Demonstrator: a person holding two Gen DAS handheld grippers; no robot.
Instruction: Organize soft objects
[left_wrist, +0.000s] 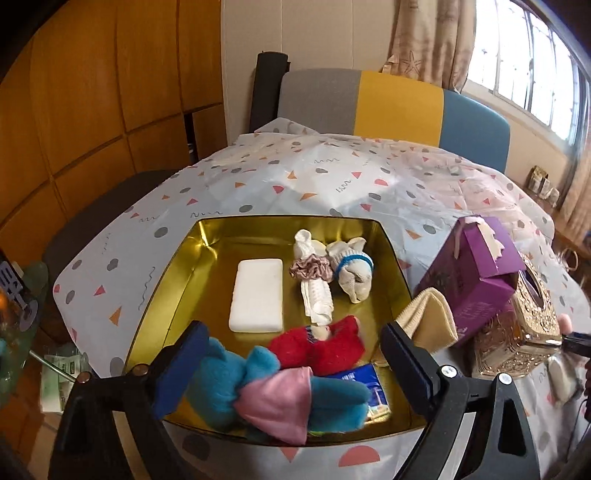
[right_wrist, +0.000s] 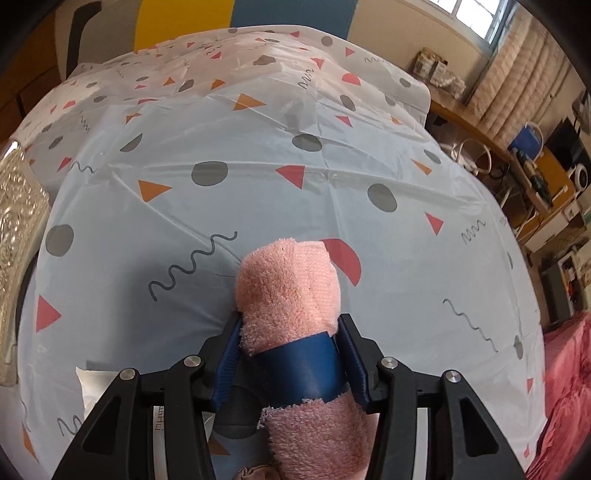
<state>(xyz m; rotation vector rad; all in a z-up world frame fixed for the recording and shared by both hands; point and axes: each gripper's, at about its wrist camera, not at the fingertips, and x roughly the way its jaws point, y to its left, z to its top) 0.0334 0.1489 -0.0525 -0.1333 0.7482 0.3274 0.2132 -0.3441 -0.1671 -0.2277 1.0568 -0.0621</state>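
Observation:
A gold tin (left_wrist: 177, 280) lies on the patterned tablecloth in the left wrist view. In it lie a white sponge (left_wrist: 256, 295), white socks with a pink scrunchie (left_wrist: 312, 269), a sock with a blue band (left_wrist: 351, 269), a red plush (left_wrist: 321, 345) and a blue plush with a pink piece (left_wrist: 273, 398). My left gripper (left_wrist: 291, 365) is open above the tin's near edge, its fingers on either side of the blue plush. My right gripper (right_wrist: 291, 339) is shut on a rolled pink towel (right_wrist: 288, 284) held above the tablecloth.
A purple box (left_wrist: 476, 280), a folded beige cloth (left_wrist: 428, 317) and an ornate gold tissue box (left_wrist: 517, 332) stand right of the tin. The tissue box shows at the left edge of the right wrist view (right_wrist: 18, 221). A multicoloured chair (left_wrist: 391, 107) stands behind the table.

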